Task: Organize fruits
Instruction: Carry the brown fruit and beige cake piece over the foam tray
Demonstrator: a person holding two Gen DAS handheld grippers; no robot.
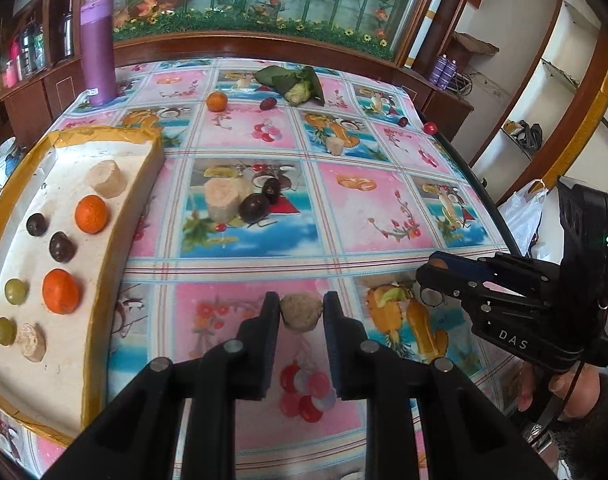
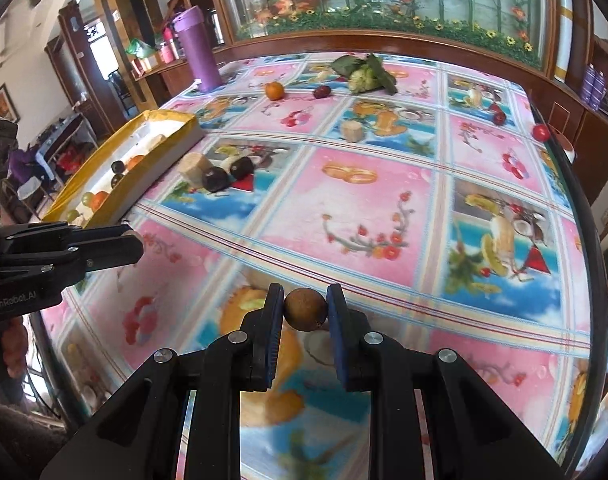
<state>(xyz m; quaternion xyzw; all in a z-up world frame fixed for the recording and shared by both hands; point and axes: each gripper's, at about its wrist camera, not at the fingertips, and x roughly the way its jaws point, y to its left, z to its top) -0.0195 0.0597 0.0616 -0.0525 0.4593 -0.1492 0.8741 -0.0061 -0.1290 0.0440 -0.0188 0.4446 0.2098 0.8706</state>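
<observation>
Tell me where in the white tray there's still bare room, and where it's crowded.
In the white tray, the far end past the pale chunk is bare. So is the strip along the wall beside the two oranges. The near end is crowded: green grapes, dark fruits, another pale chunk.

The near half of the table (image 2: pixel 384 208) was pretty much wide open — loads of room to move across. The tray (image 1: pixel 99 280) blocked the left edge, and a banana chunk (image 1: pixel 222 199) plus two dark fruits (image 1: pixel 259 200) sat just beside its far corner. At the far edge, a purple tumbler (image 1: pixel 99 50), an orange (image 1: pixel 216 101) and leafy greens (image 1: pixel 295 84) got in the way.
</observation>
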